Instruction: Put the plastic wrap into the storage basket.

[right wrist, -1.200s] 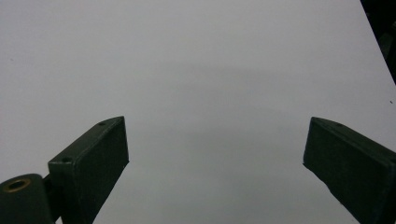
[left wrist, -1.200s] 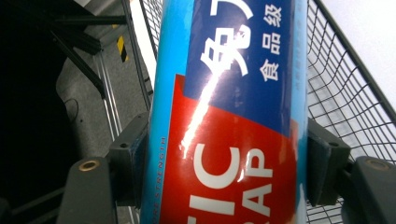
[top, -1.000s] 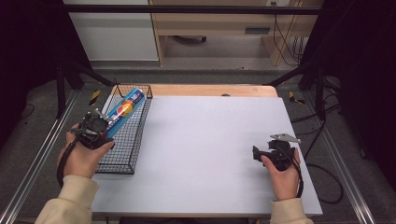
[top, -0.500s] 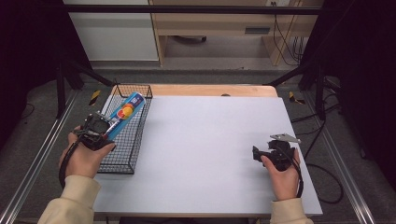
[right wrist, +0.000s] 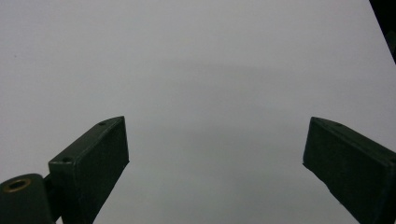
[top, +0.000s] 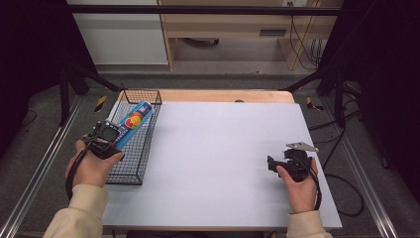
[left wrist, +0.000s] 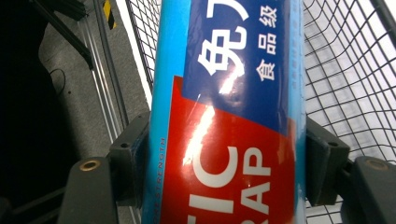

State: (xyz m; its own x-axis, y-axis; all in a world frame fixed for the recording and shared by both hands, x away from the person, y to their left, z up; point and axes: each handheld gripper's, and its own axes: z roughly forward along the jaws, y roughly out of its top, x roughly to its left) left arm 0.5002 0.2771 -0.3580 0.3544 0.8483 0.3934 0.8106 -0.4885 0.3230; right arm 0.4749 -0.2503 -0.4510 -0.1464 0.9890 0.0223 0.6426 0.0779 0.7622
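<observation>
1. at the far left of the high view, a cream sleeve leads up to the person's left hand, which rests at the near left side of the wire basket.
2. the left gripper sits in that hand, and its jaws are clamped on the near end of a blue box of plastic wrap.
3. in the left gripper view the box runs straight up between the two black jaws, both pressed flat against its long sides; it carries a red panel with white letters and a darker blue panel with white characters.
4. the box slants away from the gripper toward the far right, over the inside of the basket. whether its far end touches the mesh cannot be told.
5. the basket is black wire mesh and long, lying along the left edge of the white table; its mesh shows behind the box in the left gripper view.
6. the middle of the table is a plain white surface.
7. toward the right, the right hand rests on the table with the right gripper, which points left across the surface, well apart from the basket.
8. in the right gripper view its jaws stand wide apart with nothing between them, above the bare white table.
</observation>
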